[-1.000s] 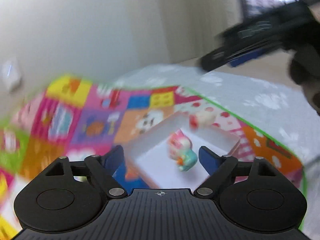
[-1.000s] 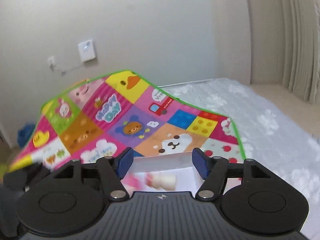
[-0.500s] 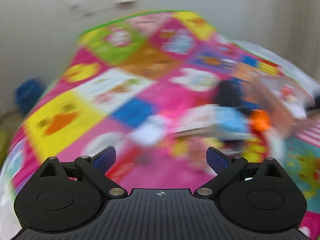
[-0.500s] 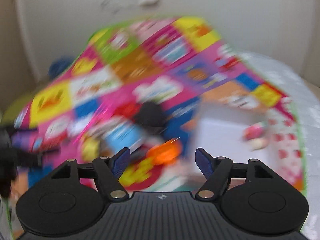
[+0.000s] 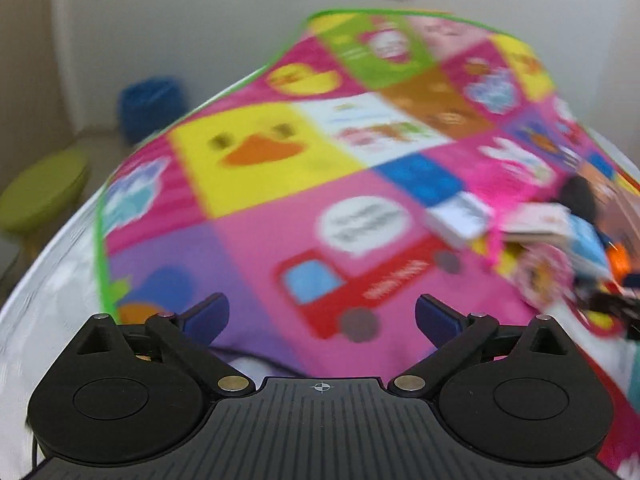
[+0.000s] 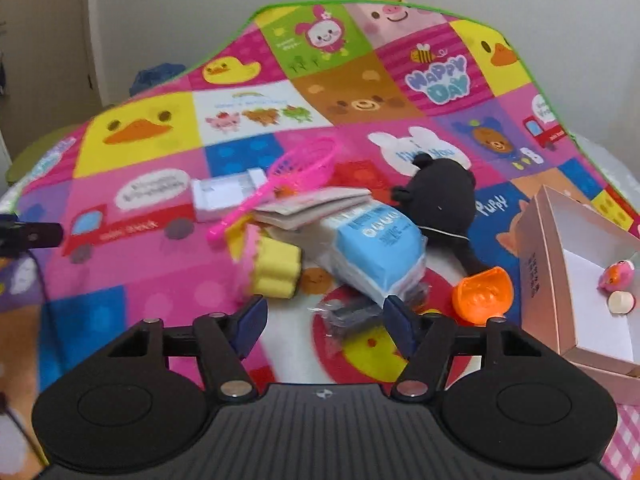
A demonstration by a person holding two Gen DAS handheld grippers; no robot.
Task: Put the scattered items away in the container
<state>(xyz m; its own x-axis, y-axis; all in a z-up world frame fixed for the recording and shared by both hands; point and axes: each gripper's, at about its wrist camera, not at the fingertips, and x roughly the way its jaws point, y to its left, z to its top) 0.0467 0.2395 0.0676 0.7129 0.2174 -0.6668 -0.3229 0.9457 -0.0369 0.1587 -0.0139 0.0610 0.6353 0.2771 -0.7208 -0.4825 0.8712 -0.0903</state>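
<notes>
Both hand-held grippers, left [image 5: 322, 314] and right [image 6: 322, 320], are held open and empty above the play mat [image 6: 160, 280]; the pink box [image 6: 580, 280] sits near its right edge.

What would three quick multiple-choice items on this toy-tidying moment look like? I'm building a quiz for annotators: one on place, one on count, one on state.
1. Where does the pink box sit in the right wrist view?
A. Right edge of the mat
B. Far left, on the duck square
C. On the black plush

2. How many items lie inside the box?
A. None
B. Two
C. Five

3. What state is the right gripper in?
A. Shut on the orange shell
B. Shut on the pink net
C. Open, holding nothing

Answers:
1 A: the box stands at the picture's right, beyond the black plush.
2 B: only a pink toy and a small round piece show inside.
3 C: its fingers stand apart, gripping nothing.
</notes>
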